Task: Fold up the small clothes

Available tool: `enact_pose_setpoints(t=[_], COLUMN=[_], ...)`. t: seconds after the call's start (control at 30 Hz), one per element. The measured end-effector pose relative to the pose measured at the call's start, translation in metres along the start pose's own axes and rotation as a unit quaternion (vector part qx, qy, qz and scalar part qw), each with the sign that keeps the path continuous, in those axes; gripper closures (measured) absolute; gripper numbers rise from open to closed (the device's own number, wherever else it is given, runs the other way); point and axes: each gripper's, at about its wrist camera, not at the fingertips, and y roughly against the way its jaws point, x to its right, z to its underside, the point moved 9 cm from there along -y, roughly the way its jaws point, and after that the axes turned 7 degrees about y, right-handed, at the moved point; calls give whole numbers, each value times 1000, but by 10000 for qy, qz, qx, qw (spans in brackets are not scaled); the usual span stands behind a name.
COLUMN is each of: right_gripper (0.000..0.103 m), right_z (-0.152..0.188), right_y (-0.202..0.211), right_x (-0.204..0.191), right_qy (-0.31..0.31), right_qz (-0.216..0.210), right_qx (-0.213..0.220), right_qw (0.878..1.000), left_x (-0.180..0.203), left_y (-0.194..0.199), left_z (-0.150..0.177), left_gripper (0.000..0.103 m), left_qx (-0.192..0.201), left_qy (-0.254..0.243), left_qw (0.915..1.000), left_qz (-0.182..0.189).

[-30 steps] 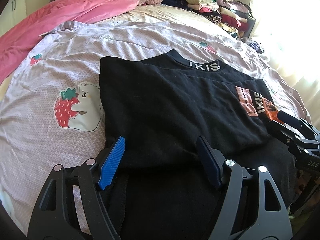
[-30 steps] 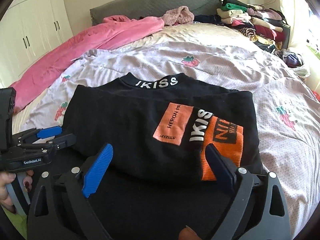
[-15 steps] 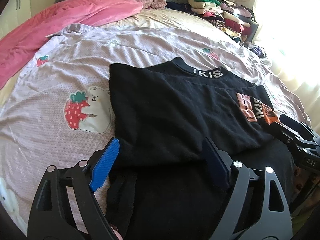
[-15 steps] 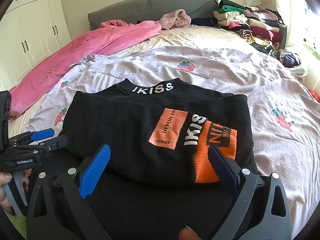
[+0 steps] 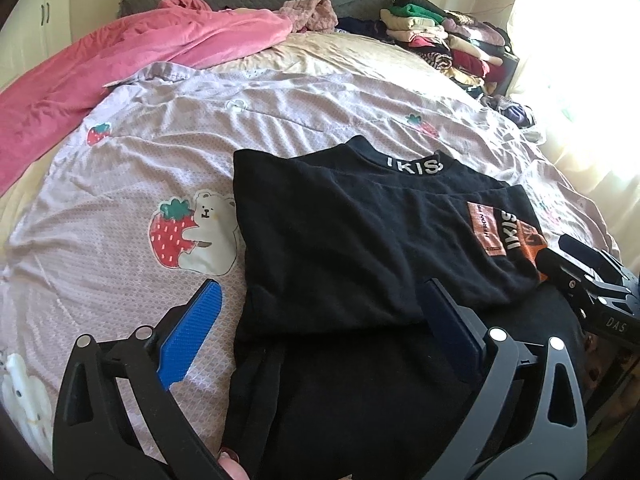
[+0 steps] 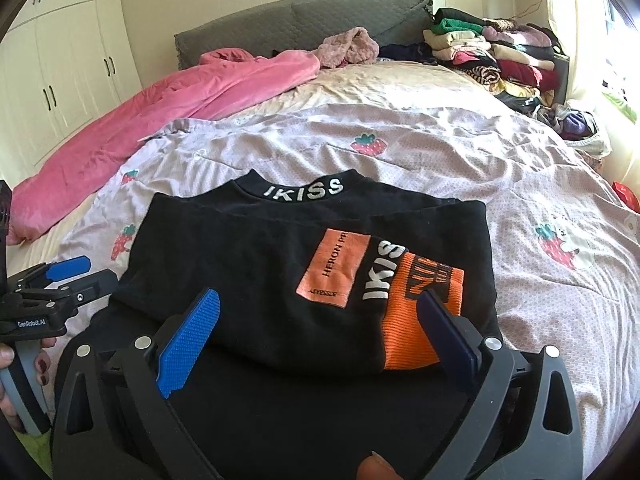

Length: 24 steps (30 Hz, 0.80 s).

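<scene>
Two claws hover over the folded black top (image 5: pixel 352 240) on the bed (image 5: pixel 120 184): left claw (image 5: pixel 320 332) opening, empty; right claw (image 6: pixel 320 332) apart, empty.

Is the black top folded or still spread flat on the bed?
Folded. The black top has its lower part doubled up over the body, the orange patch facing up and the collar showing beyond the fold.

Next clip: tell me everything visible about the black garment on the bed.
The black garment is a soft knit top with white IKISS lettering on its collar, an orange HERON patch and an orange ribbed cuff. It lies folded over itself on the lilac strawberry-print cover, collar pointing toward the headboard. The left claw, jaws opening, and the right claw, jaws spread, sit over its near fold; neither grips it.
</scene>
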Motion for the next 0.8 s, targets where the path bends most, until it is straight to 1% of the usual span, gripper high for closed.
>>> enact_pose_setpoints(t=[0.13,0.23,0.43,0.6,0.8], right_gripper=[5,5,5,5,5], right_z=[-6,-8,-9,-5,0], right_y=[14,26,49,67,92], right_x=[-2,-1,5,11,15], right_qy=[53,-16,-141,-219,-319], right_qz=[20,-36,-7,-24,-88], right_qx=[174,271,458,556,718], right_qw=[9998,9996,9989,9982,9969], left_x=[-1,-3,0,-3,-14], left_y=[12,21,42,57,69], left_z=[-2,-4,-4,7,16], left_gripper=[10,10,10,10,10], left_qx=[75,166,355,409,444], left_qy=[45,65,124,209,366], left_qw=[10000,9998,9992,9987,9982], left_qz=[46,47,126,217,191])
